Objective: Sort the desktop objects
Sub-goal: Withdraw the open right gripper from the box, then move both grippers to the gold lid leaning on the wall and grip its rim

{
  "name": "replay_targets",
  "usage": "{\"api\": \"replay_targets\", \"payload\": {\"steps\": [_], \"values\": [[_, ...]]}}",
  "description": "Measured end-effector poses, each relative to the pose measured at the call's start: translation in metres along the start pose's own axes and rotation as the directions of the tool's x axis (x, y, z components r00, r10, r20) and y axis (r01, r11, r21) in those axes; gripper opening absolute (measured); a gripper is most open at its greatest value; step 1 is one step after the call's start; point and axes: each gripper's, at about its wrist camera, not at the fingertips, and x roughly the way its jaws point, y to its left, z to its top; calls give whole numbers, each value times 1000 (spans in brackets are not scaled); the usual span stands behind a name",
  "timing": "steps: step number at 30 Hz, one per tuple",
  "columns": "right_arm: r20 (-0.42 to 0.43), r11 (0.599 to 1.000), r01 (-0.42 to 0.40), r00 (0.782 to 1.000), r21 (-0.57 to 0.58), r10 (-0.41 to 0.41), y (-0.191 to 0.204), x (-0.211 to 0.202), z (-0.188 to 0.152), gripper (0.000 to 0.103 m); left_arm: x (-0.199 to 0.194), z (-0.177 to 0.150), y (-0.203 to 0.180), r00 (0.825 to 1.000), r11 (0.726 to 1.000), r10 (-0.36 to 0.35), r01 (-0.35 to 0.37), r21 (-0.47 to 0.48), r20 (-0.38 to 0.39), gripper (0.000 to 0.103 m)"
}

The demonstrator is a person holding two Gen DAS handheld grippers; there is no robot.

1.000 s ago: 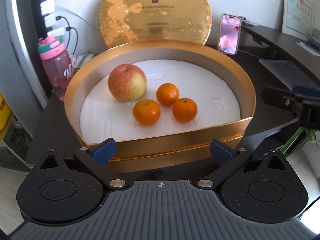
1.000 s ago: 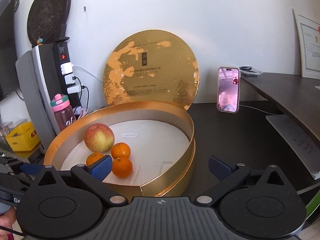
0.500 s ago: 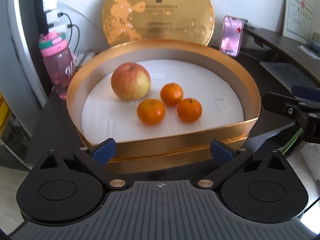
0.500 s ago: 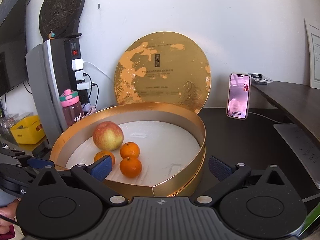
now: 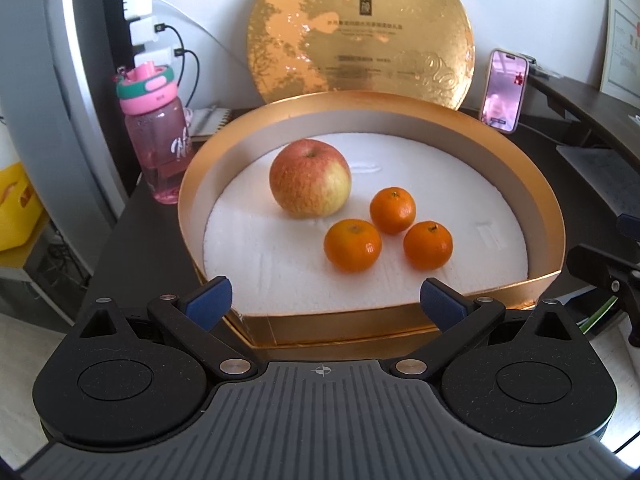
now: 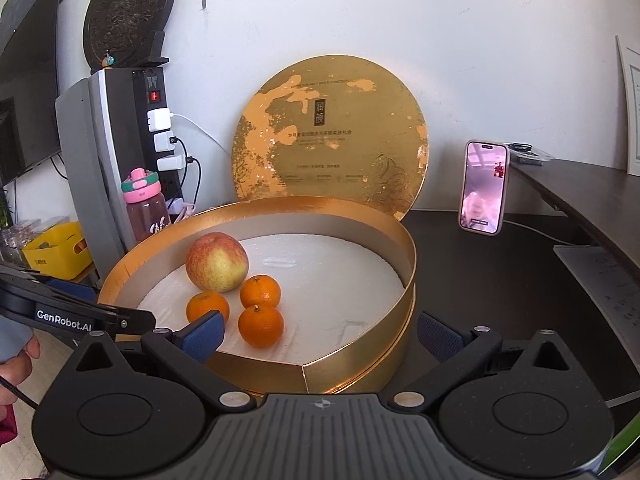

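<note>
A red-yellow apple (image 5: 310, 178) and three small orange mandarins (image 5: 352, 245) lie inside the round gold cardboard box (image 5: 536, 216) on the dark table (image 6: 500, 264); its gold lid (image 5: 360, 28) leans behind. Both tools, left tool (image 5: 325, 302) and right tool (image 6: 320, 336), gape wide, holding nothing. Sorting could be finished or pending.

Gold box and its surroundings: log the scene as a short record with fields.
container: round gold box, open, white liner
contents: one apple, three tangerines clustered beside it
lid: gold lid upright against the wall behind the box
beside box: pink bottle on one side, phone propped upright on the other
left gripper: jaws open, empty, short of the box's near rim
right gripper: jaws open, empty, near rim between them
</note>
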Motion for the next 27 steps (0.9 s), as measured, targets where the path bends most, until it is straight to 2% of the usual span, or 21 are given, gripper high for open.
{"api": "replay_targets", "payload": {"steps": [16, 20, 27], "values": [[-4, 999, -12, 1000, 39, 12, -17, 31, 21, 102, 20, 33, 24, 998, 998, 60, -61, 3, 16, 103], [11, 999, -4, 1000, 53, 4, -27, 43, 38, 102, 24, 51, 36, 995, 996, 87, -87, -4, 48, 103], [57, 998, -2, 998, 57, -1, -43, 65, 78, 102, 37, 98, 58, 983, 995, 90, -94, 19, 163, 103]]}}
